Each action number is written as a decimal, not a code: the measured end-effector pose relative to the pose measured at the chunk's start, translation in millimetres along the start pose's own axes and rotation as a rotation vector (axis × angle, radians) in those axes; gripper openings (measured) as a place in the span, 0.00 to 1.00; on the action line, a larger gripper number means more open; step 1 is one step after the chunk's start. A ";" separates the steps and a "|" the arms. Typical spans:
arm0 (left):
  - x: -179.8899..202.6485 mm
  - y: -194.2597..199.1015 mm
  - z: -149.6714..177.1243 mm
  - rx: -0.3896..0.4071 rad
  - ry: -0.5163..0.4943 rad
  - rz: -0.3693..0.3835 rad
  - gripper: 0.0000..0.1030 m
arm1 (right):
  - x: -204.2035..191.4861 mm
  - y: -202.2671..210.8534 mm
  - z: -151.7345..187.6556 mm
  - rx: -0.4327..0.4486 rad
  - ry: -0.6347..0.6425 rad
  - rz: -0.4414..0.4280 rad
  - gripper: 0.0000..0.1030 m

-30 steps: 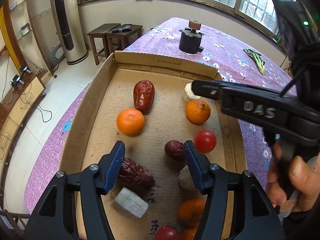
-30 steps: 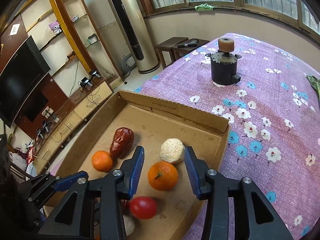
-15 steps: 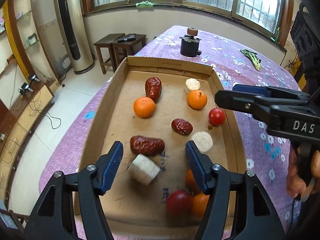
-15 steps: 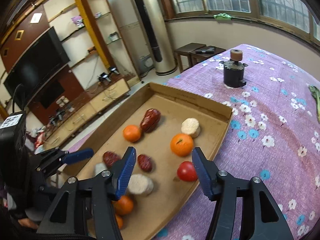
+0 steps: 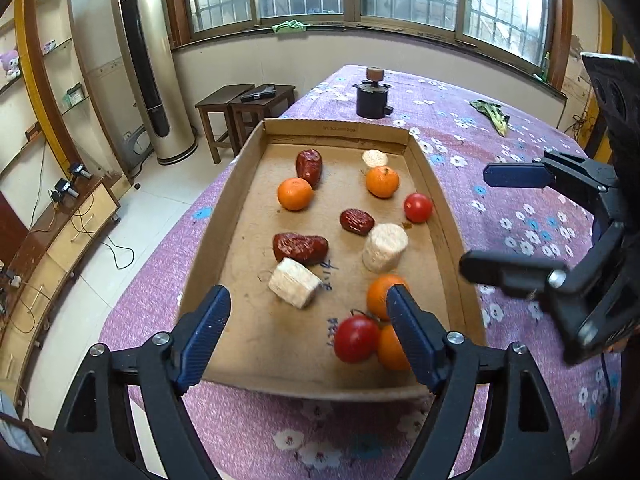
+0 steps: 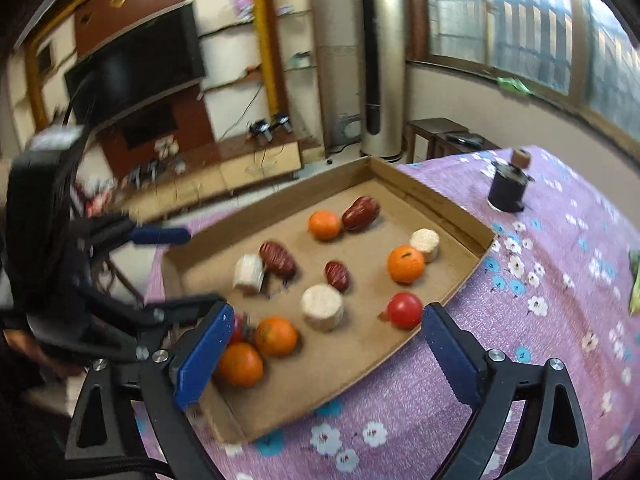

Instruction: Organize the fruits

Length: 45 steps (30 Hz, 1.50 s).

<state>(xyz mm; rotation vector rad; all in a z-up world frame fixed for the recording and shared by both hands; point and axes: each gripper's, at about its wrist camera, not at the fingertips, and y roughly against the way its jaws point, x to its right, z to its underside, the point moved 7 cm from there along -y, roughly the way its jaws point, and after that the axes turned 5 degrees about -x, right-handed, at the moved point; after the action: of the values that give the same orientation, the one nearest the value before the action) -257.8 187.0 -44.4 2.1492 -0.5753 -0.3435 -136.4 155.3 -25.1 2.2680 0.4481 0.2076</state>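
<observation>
While both tools hang above the near end of the cardboard tray (image 5: 236,184), neither has hold of anything: the left hand-held gripper (image 5: 308,332) stands wide open and empty, and the right hand-held gripper (image 6: 324,352) is spread just as wide, also empty. Between and just ahead of the left fingers lie a pale chunk (image 5: 294,288) and a wrinkled red date (image 5: 300,247), touching each other. Against the left tool's right finger sits a crowded cluster: a tomato (image 5: 356,338) pressed against two oranges (image 5: 384,296). Farther ahead lie another pale piece (image 5: 385,247), a small date (image 5: 357,222), a second tomato (image 5: 418,207), two more oranges and a long date (image 5: 309,167).

Likely trouble comes from that tight cluster: closing on one round fruit could nudge its neighbours and send them rolling. Squeezing the tomato hard may bruise it. Both tools crowd the same corner, so a collision seems possible.
</observation>
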 end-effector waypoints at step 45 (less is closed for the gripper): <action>-8.1 50.4 13.1 0.111 0.014 -0.019 0.80 | -39.7 8.9 32.0 -0.022 0.207 0.026 0.93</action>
<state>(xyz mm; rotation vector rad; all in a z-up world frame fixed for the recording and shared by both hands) -284.5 155.9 -11.2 2.2636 -0.5779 -0.3132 -161.6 112.6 -40.1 2.2412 0.5212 0.4609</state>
